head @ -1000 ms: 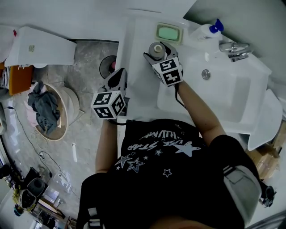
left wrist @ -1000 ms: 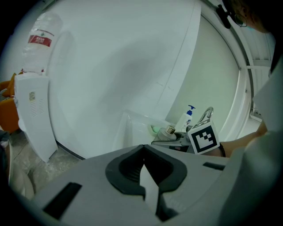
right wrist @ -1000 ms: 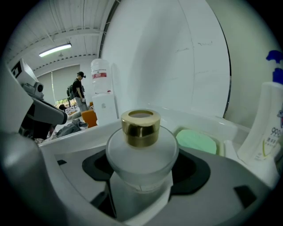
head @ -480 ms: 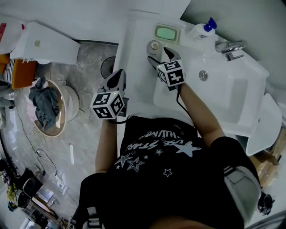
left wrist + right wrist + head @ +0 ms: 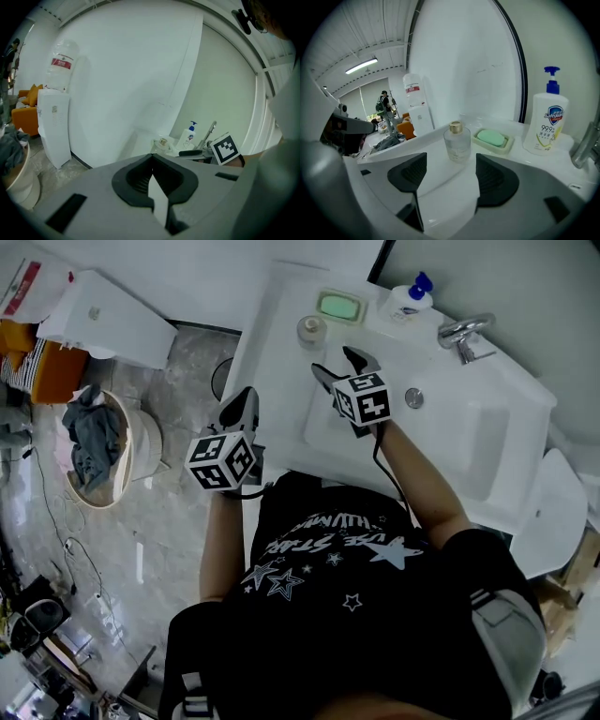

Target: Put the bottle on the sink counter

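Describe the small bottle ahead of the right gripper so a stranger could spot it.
On the white sink counter, left of the basin, sits a pale tray of green soap. Beside it stands a short clear glass bottle with a gold cap. Unlike the tall white pump bottle nearby, it is squat, see-through and pumpless.

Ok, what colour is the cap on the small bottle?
Gold cap on the clear bottle; best in the right gripper view.

Bright, even light; perhaps fisheye-warped edges
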Demonstrator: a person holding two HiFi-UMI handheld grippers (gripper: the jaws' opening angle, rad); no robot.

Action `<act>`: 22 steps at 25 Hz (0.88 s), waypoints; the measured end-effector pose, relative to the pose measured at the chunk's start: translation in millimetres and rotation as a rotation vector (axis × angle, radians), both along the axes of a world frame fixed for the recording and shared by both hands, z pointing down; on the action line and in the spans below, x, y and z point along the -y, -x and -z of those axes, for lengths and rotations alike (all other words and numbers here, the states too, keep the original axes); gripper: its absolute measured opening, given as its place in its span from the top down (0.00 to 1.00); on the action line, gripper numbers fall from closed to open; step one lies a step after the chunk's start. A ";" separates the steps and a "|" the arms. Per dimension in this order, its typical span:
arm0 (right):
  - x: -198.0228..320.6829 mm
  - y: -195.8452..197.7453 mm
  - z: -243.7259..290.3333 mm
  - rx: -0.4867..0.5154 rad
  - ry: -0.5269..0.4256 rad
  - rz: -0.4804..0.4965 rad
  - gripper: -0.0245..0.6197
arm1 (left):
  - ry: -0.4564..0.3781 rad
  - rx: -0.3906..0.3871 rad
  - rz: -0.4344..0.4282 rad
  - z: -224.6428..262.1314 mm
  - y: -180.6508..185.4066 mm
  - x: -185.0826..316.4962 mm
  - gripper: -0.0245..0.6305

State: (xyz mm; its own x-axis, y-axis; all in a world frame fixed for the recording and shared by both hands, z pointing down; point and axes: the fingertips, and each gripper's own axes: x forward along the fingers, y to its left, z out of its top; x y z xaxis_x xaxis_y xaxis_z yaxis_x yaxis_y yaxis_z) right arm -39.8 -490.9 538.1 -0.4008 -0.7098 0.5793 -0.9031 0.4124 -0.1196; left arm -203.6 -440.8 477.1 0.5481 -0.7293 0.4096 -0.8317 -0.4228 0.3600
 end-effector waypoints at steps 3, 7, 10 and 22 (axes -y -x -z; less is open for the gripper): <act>-12.3 -5.9 14.6 0.019 -0.018 0.012 0.45 | -0.017 -0.002 0.021 9.4 -5.5 -18.7 0.95; -29.4 -12.4 27.4 0.034 -0.026 0.023 0.45 | -0.036 -0.008 0.044 17.1 -14.9 -43.5 0.95; -46.0 -16.0 37.0 0.053 -0.035 0.045 0.46 | -0.052 -0.009 0.053 23.3 -24.3 -62.3 0.95; -115.9 -57.1 73.7 0.035 -0.163 0.031 0.94 | -0.087 -0.015 0.093 30.7 -58.5 -139.1 0.95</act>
State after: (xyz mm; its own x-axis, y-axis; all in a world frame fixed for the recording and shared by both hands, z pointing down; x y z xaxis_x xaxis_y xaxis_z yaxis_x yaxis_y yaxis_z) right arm 17.3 -375.0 464.4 -0.4417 -0.7804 0.4426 -0.8862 0.4565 -0.0795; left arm -145.1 -301.6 446.4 0.4817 -0.8098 0.3349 -0.8637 -0.3739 0.3381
